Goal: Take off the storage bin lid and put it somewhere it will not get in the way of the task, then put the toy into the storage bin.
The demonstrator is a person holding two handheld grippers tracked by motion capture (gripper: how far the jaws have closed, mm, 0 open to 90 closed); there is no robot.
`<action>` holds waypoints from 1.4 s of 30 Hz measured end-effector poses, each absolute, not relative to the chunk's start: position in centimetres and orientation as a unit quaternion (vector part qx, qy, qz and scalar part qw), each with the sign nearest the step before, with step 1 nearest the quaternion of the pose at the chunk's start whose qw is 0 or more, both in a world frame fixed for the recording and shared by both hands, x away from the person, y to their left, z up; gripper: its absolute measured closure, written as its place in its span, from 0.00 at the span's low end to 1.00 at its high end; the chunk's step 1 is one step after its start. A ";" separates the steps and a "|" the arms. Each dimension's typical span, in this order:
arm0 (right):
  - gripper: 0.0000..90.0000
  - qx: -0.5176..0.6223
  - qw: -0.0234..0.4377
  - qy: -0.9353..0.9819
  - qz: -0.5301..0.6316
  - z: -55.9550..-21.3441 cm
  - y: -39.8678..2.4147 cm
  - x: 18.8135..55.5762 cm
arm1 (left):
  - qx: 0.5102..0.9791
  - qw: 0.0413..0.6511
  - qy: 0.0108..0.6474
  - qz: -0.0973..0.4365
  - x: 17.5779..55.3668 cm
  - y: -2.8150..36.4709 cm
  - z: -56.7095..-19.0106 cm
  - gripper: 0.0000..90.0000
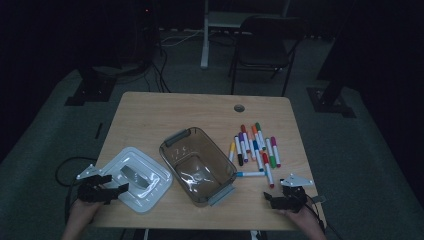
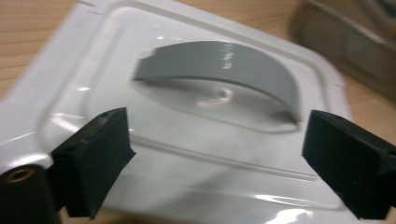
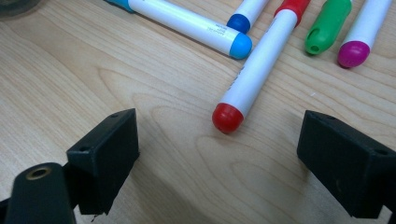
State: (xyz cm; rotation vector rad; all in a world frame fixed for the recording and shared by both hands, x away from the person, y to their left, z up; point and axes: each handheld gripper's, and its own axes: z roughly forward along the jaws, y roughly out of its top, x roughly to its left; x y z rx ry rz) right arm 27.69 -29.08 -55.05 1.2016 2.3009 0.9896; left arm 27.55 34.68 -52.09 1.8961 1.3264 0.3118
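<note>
**Lid set down, markers waiting**

At about eight o'clock on the desk (image 1: 150,107) the left claw (image 1: 116,190) stands wide apart with nothing between its jaws, just over the near edge of the white lid (image 1: 135,177). The lid lies flat, grey handle up, touching nothing but the desk. To its right, at the centre, sits the open smoky-clear bin (image 1: 197,165), empty as far as I can tell. At three o'clock lies the cluster of markers (image 1: 255,147), and at five o'clock the right claw (image 1: 274,199) is also fully spread and empty, aimed at the nearest red-capped marker (image 3: 254,70).

To do the next pick well, I would centre the jaws across that marker's barrel, not its rounded cap, and lower until both pads flank it before closing, keeping clear of the blue-capped neighbour (image 3: 187,23).

The left gripper view shows the handle's (image 2: 219,65) arched shape, lost in the dim high view; the high view alone relates lid, bin and markers.
</note>
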 end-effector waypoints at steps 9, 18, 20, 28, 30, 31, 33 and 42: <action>0.14 0.427 0.180 0.814 0.350 -55.1 -29.1 27.7 | 0.735 0.342 0.558 0.176 26.9 35.2 -53.0 0.01; 0.14 0.441 0.187 0.807 0.346 -55.1 -29.2 27.7 | 0.722 0.312 0.587 0.194 26.9 35.7 -54.2 0.00; 0.14 0.444 0.188 0.805 0.346 -55.1 -29.3 27.8 | 0.720 0.312 0.587 0.201 26.9 35.6 -54.3 0.00; 0.14 0.455 0.193 0.799 0.343 -55.1 -29.4 27.9 | 0.717 0.310 0.585 0.219 27.0 34.8 -54.6 0.00; 0.14 0.455 0.193 0.799 0.344 -55.1 -29.4 27.9 | 0.717 0.309 0.586 0.219 27.0 34.8 -54.6 0.00; 0.14 0.455 0.193 0.799 0.344 -55.1 -29.4 27.9 | 0.717 0.309 0.586 0.219 27.0 34.8 -54.6 0.00; 0.16 0.457 0.193 0.797 0.344 -55.0 -29.5 27.9 | 0.717 0.310 0.585 0.219 27.0 34.8 -54.6 0.01; 0.28 0.484 0.199 0.781 0.342 -54.2 -30.0 27.3 | 0.714 0.310 0.588 0.220 27.1 34.7 -54.6 0.00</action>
